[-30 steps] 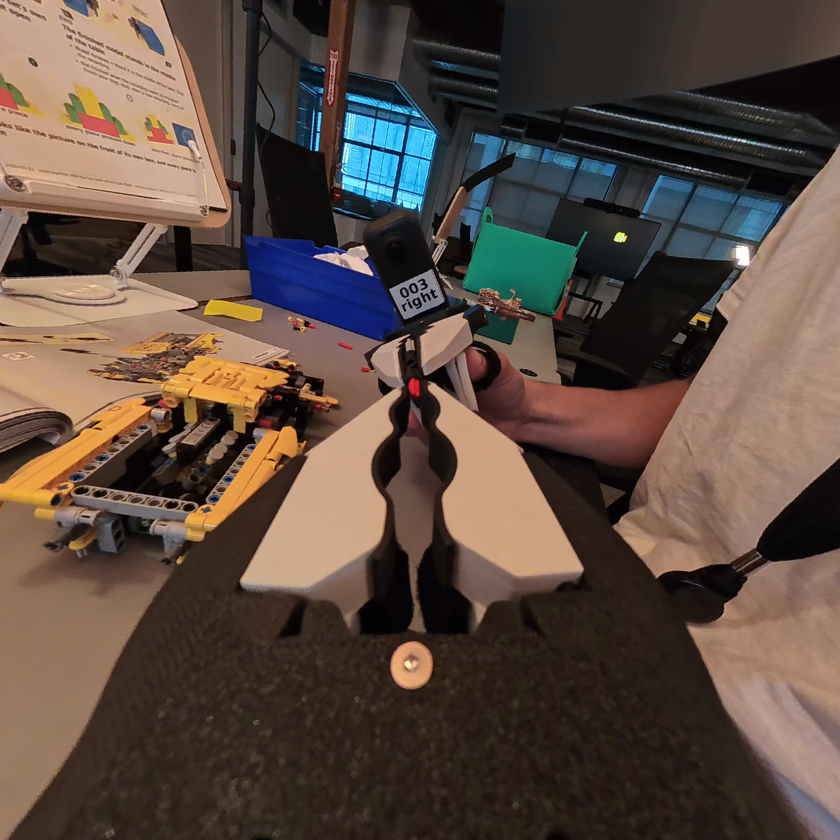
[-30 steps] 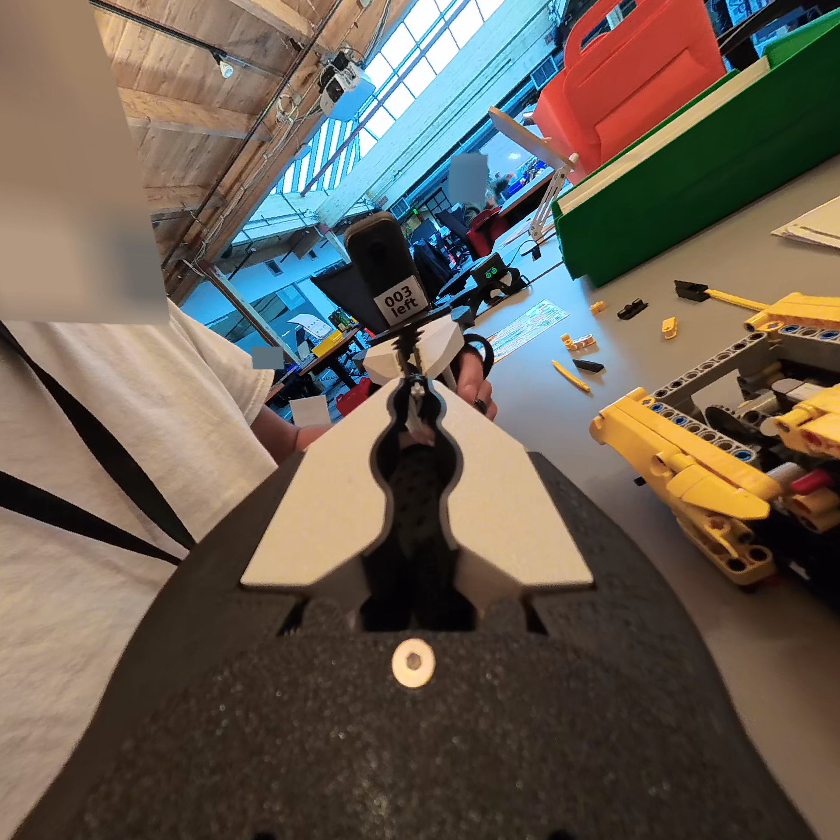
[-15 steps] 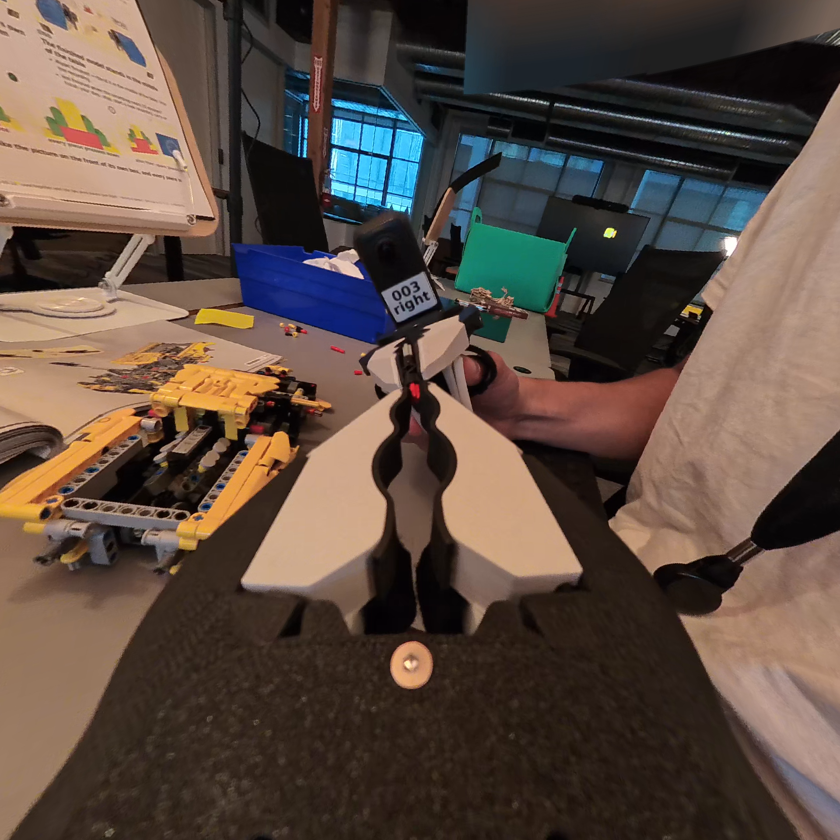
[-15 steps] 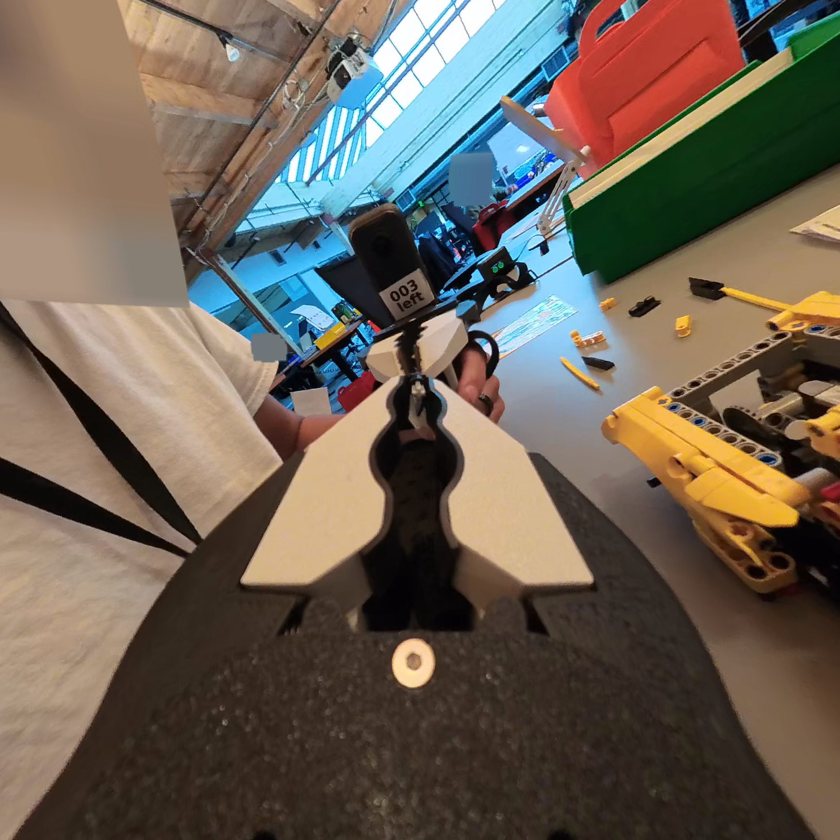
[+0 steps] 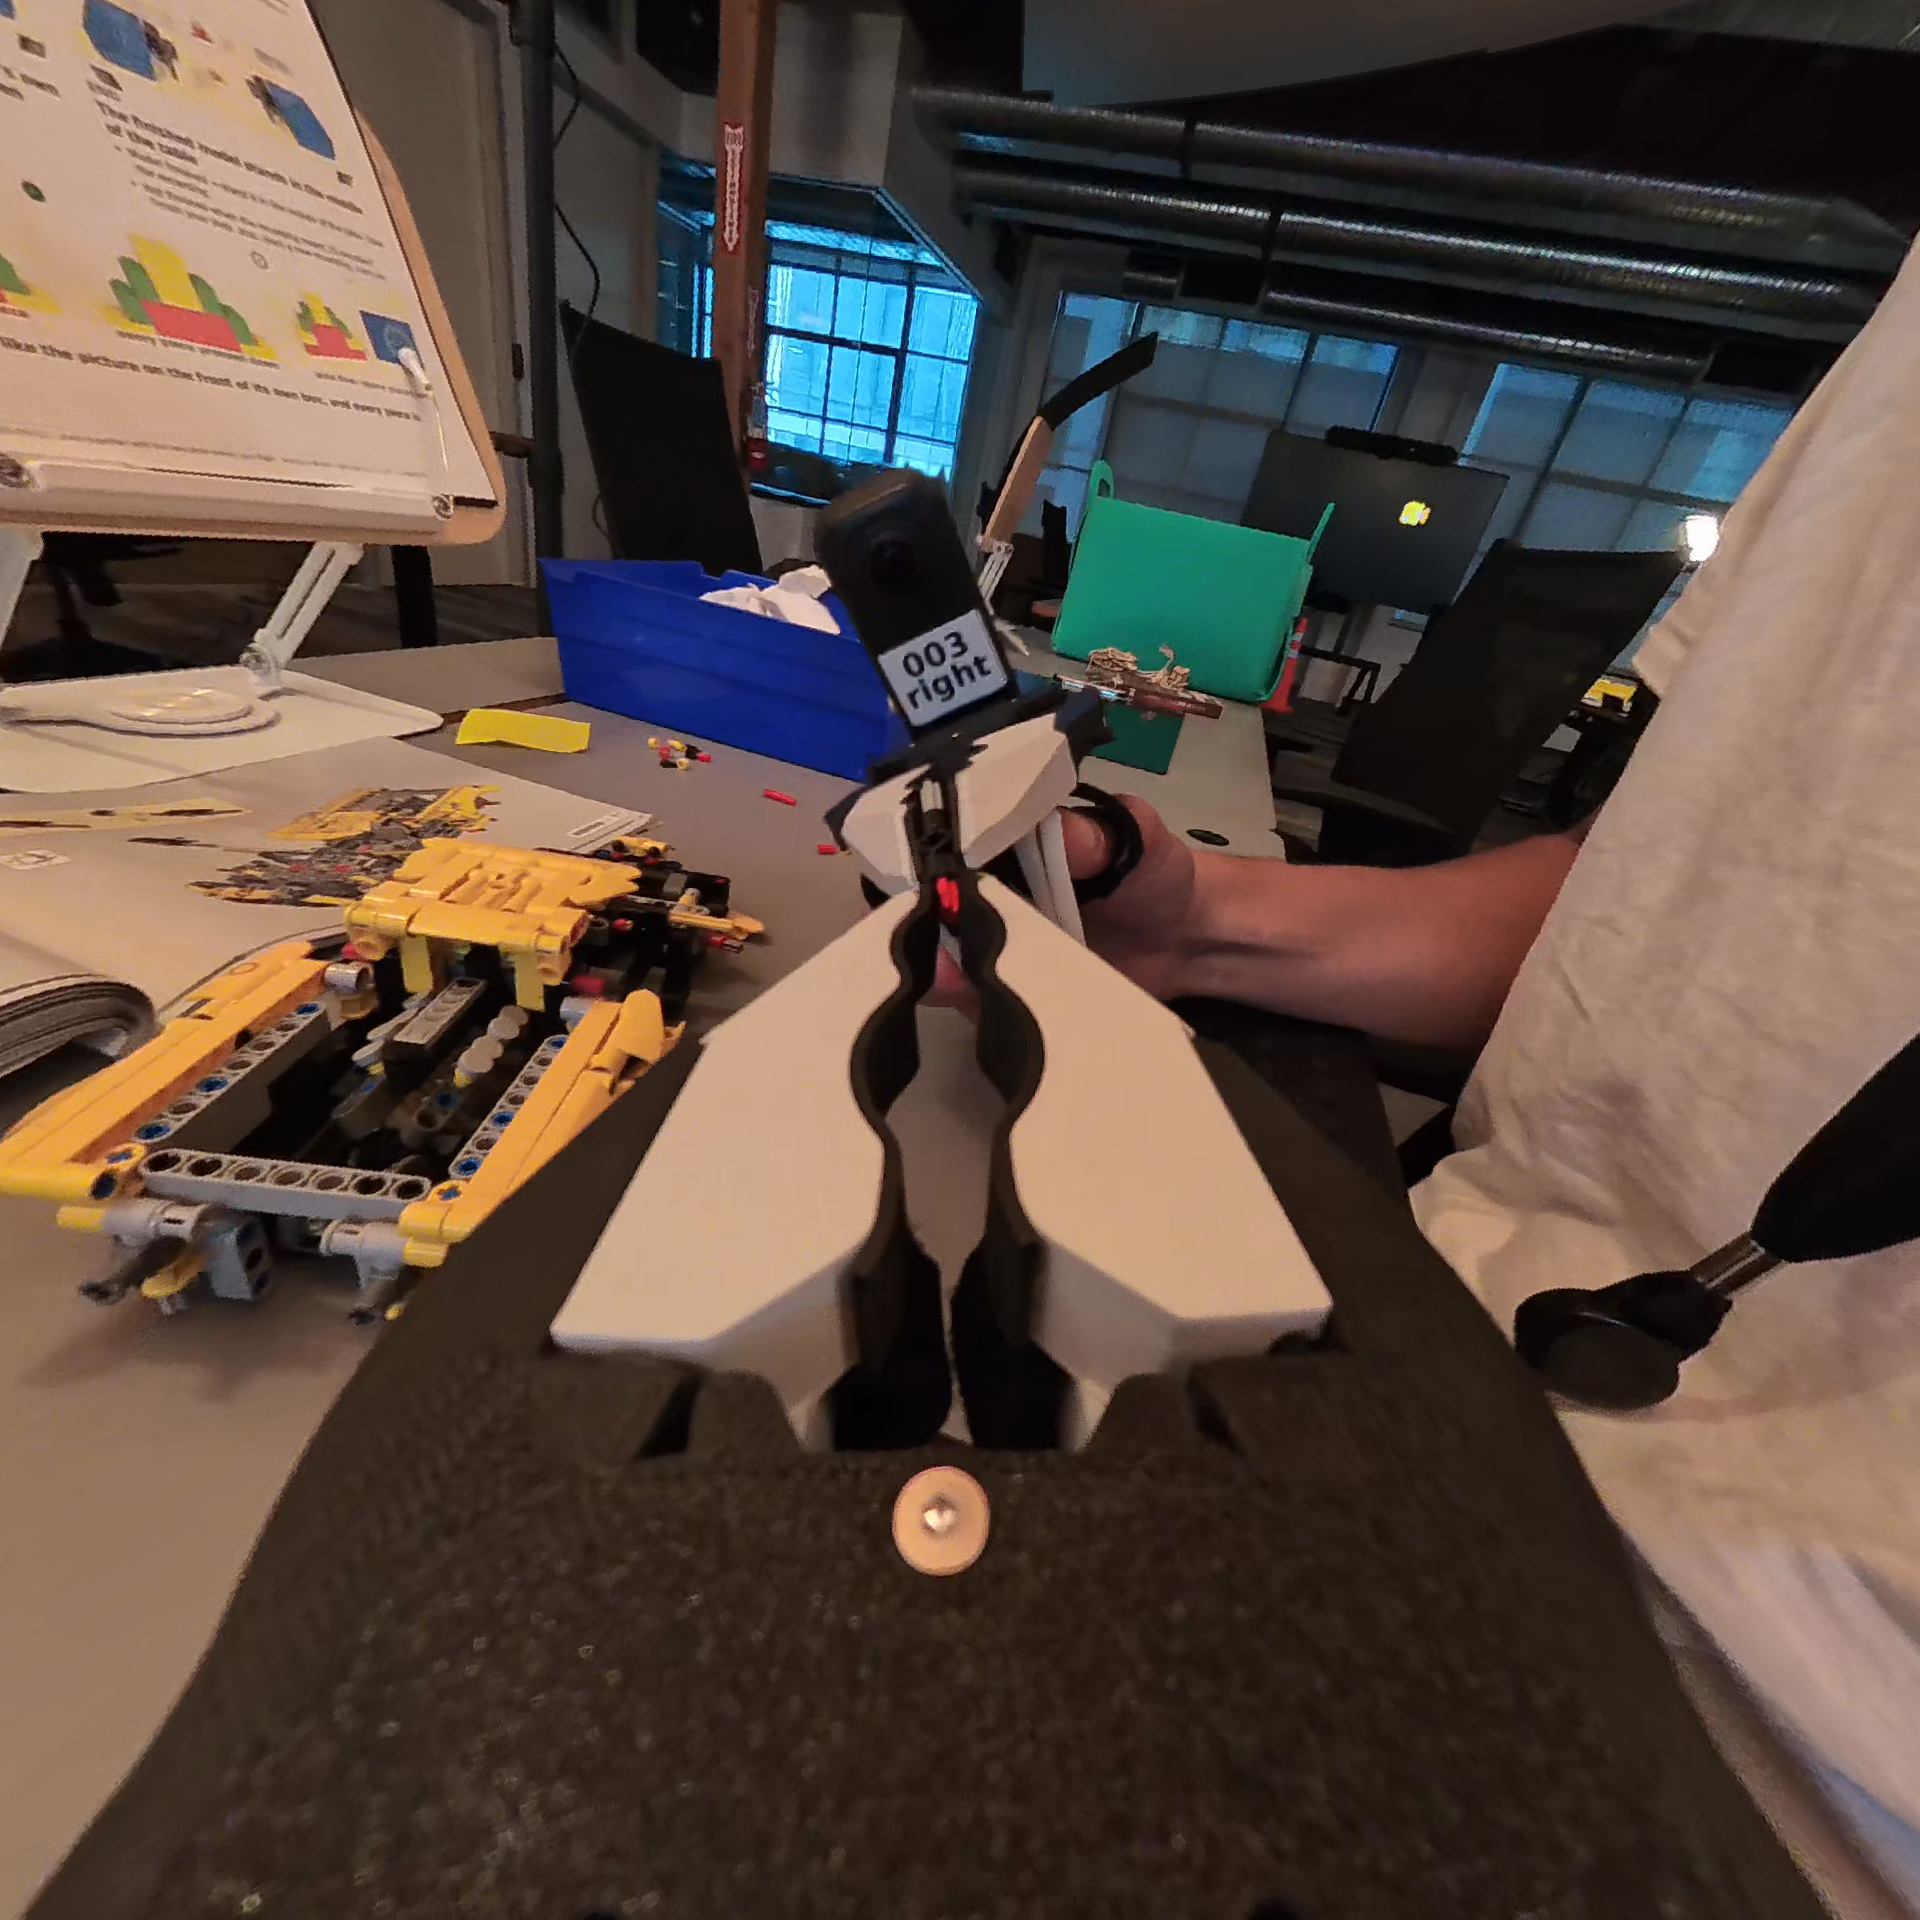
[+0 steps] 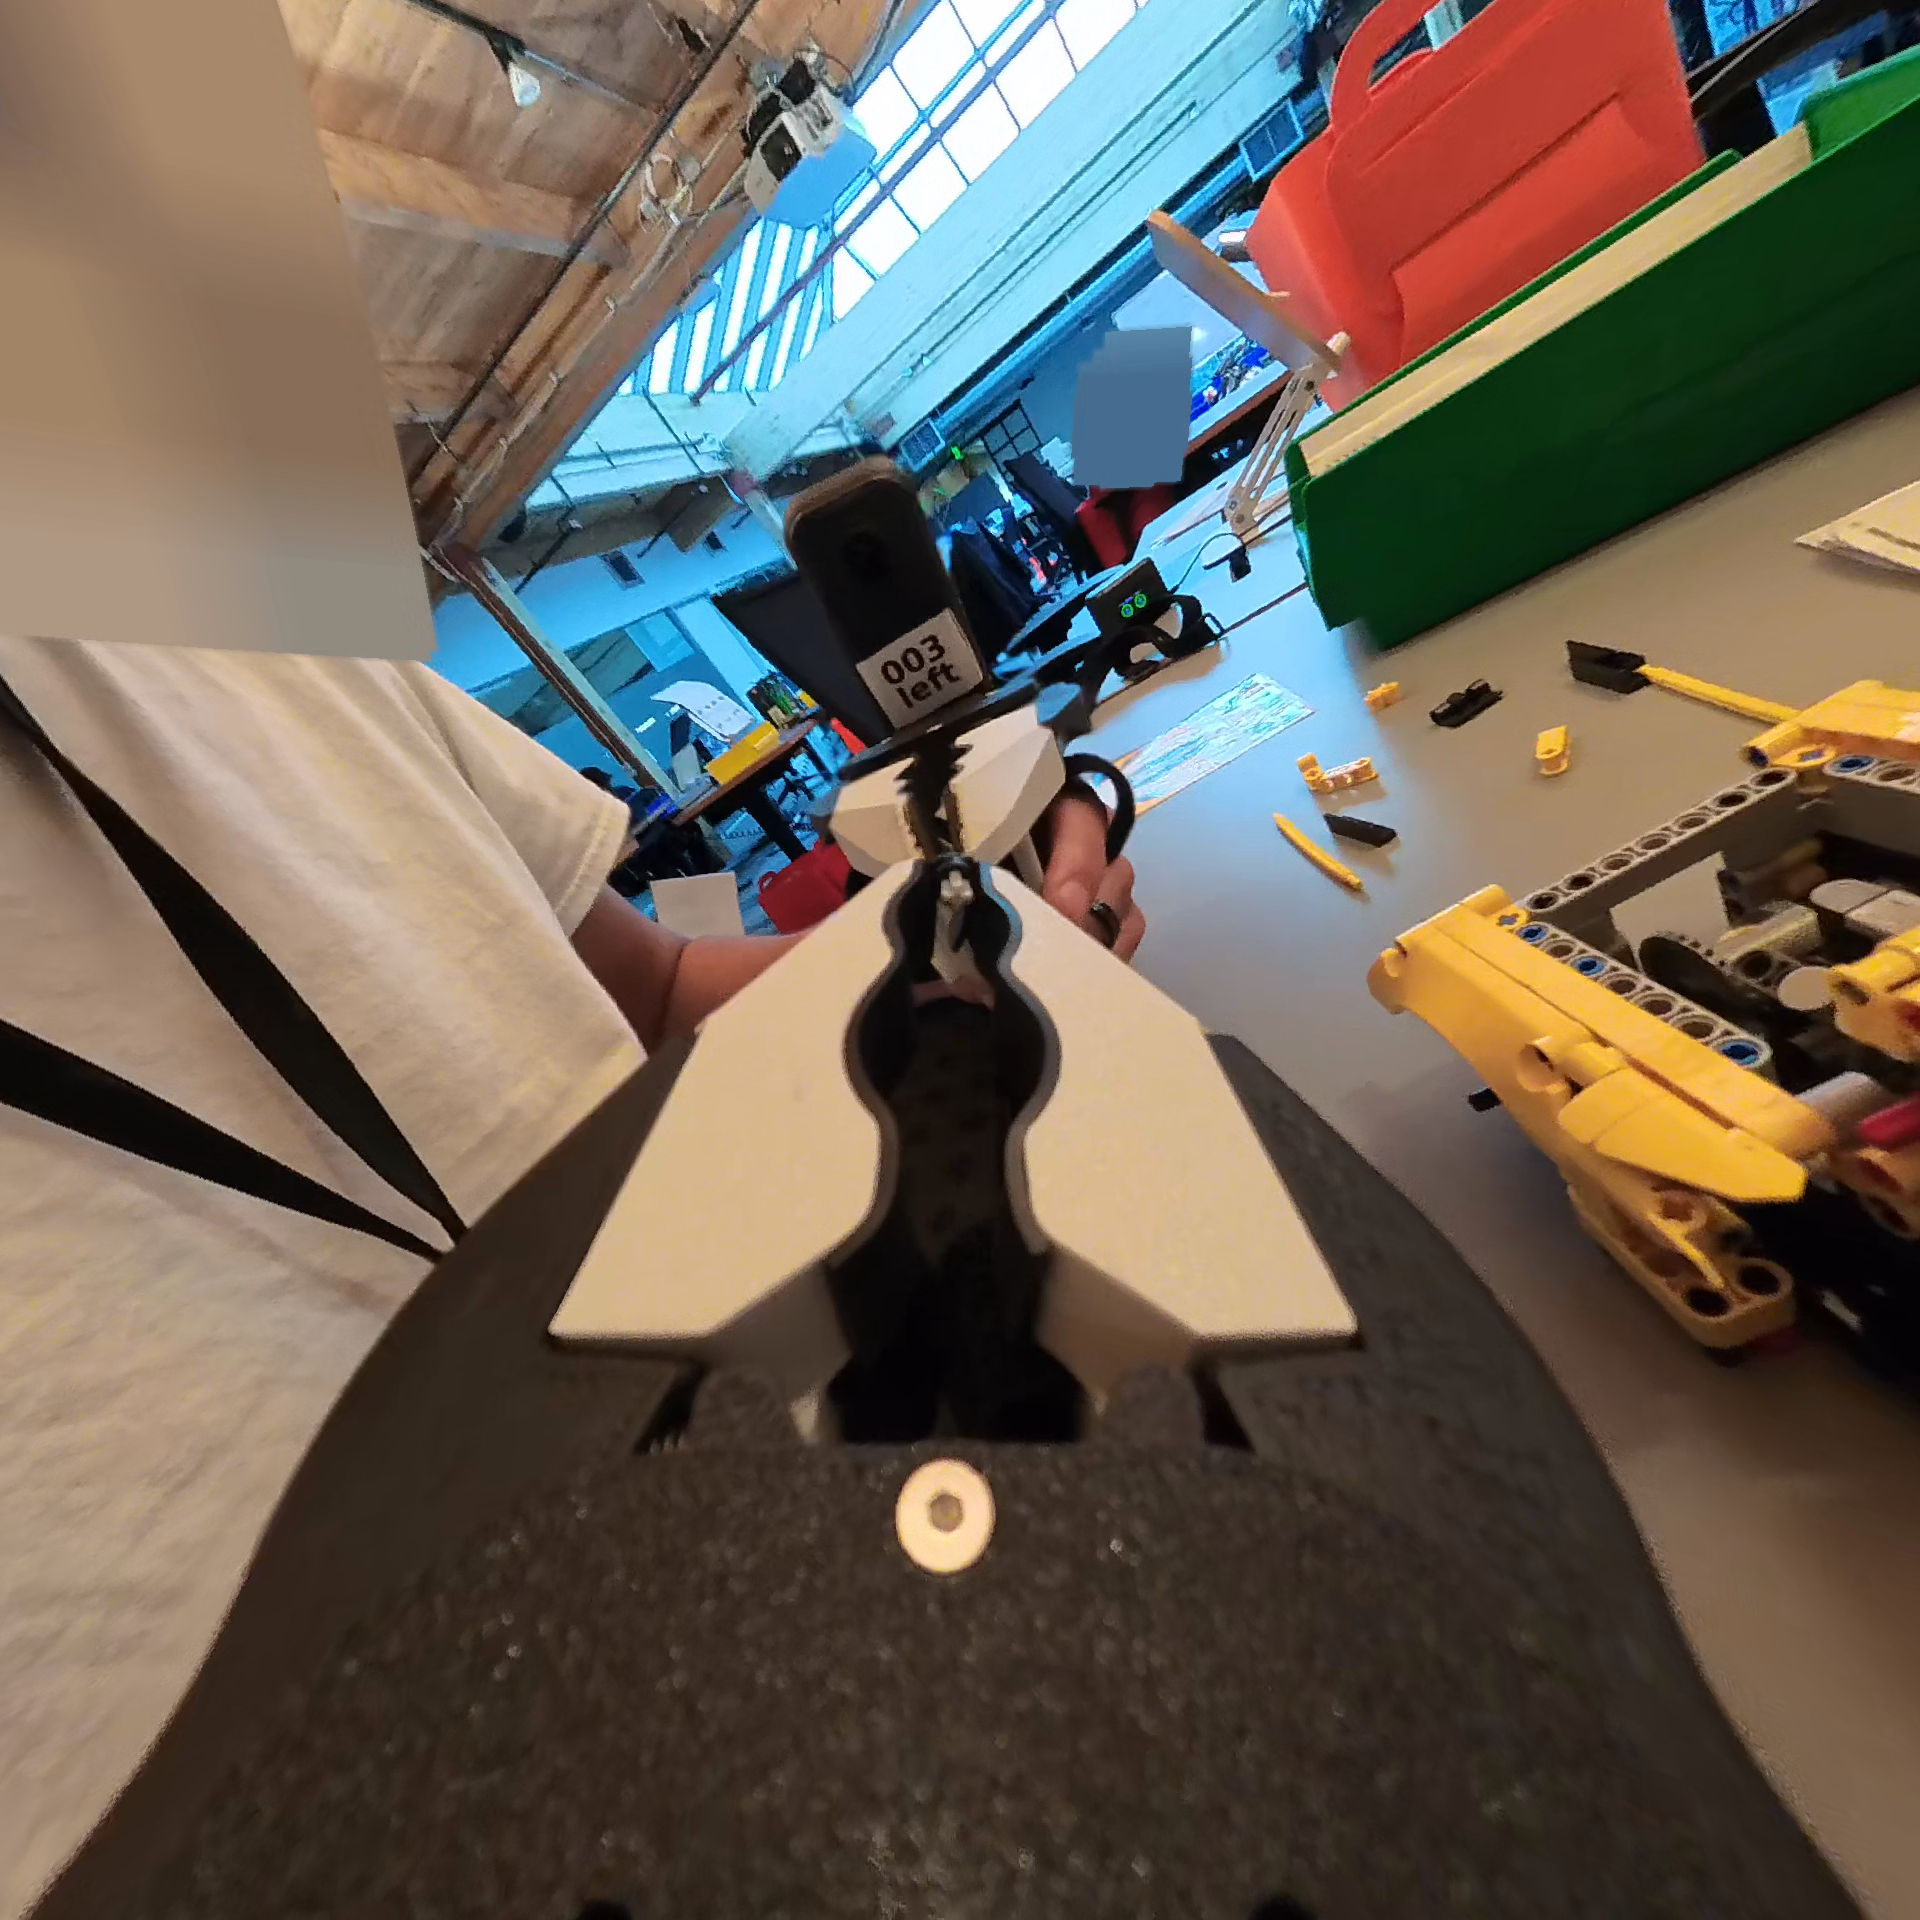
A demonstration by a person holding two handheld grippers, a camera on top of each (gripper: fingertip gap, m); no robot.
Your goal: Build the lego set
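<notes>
My left gripper (image 5: 943, 896) and right gripper (image 6: 951, 878) are held in the air, facing each other tip to tip, in front of a person in a white shirt. The left gripper is shut on a small red piece (image 5: 948, 891). The right gripper is shut on a small light grey piece (image 6: 953, 920). How the two pieces meet is hidden between the tips. The right gripper also shows in the left wrist view (image 5: 928, 821), and the left gripper in the right wrist view (image 6: 932, 821). The half-built yellow and black Lego vehicle (image 5: 395, 1039) lies on the grey table; it also shows in the right wrist view (image 6: 1662, 1049).
An open instruction booklet (image 5: 125, 862) lies behind the model, under a page stand (image 5: 208, 260). A blue bin (image 5: 707, 675) sits farther back. A green bin (image 6: 1610, 436), an orange carrier (image 6: 1475, 187) and loose yellow and black pieces (image 6: 1340, 774) lie on the other side. The tips of both grippers are at nearly the same place.
Both grippers stay shut and tip to tip. They sway slightly together; the model has not moved on the table.
</notes>
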